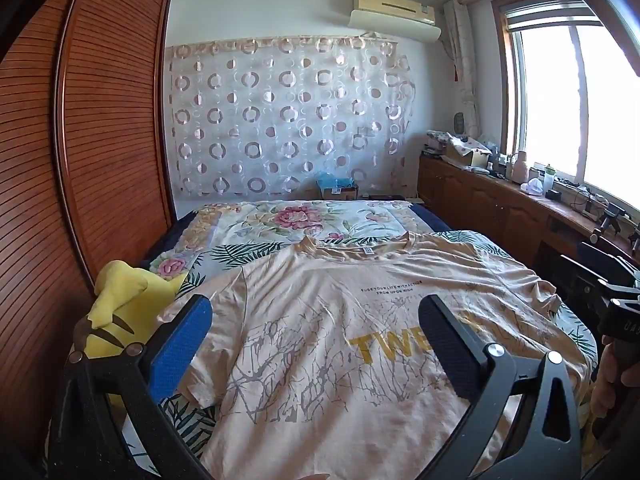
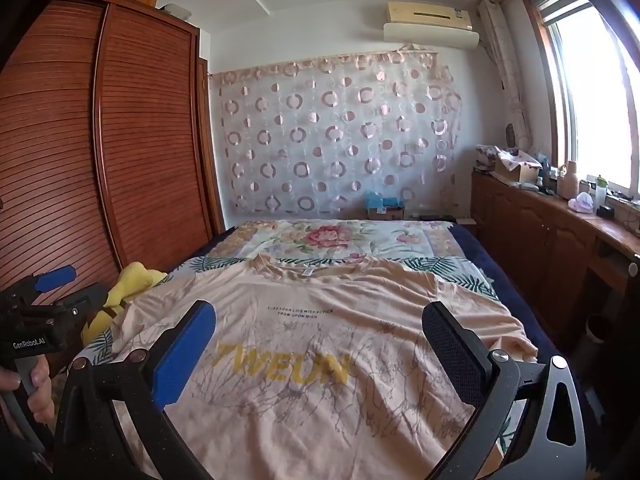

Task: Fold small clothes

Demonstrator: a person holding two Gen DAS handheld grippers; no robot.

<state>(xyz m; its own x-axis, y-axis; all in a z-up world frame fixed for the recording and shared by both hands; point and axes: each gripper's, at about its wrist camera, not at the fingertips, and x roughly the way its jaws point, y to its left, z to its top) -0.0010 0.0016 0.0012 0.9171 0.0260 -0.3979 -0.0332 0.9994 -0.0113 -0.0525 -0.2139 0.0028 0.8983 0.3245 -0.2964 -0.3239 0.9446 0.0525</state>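
1 T-shirt (image 1: 340, 320), 1 yellow plush (image 1: 120, 308), 2 grippers (image 1: 316, 340)

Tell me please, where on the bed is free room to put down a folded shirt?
Free: the floral bedspread beyond the collar of the peach T-shirt, up to the curtain wall. Crowded: the left edge, where the yellow plush toy lies beside the sleeve; the shirt fills the near half.

Matt creased cotton T-shirt (image 1: 340, 340), glossy slatted wood wardrobe (image 1: 100, 120), sheer curtain (image 1: 288, 120)
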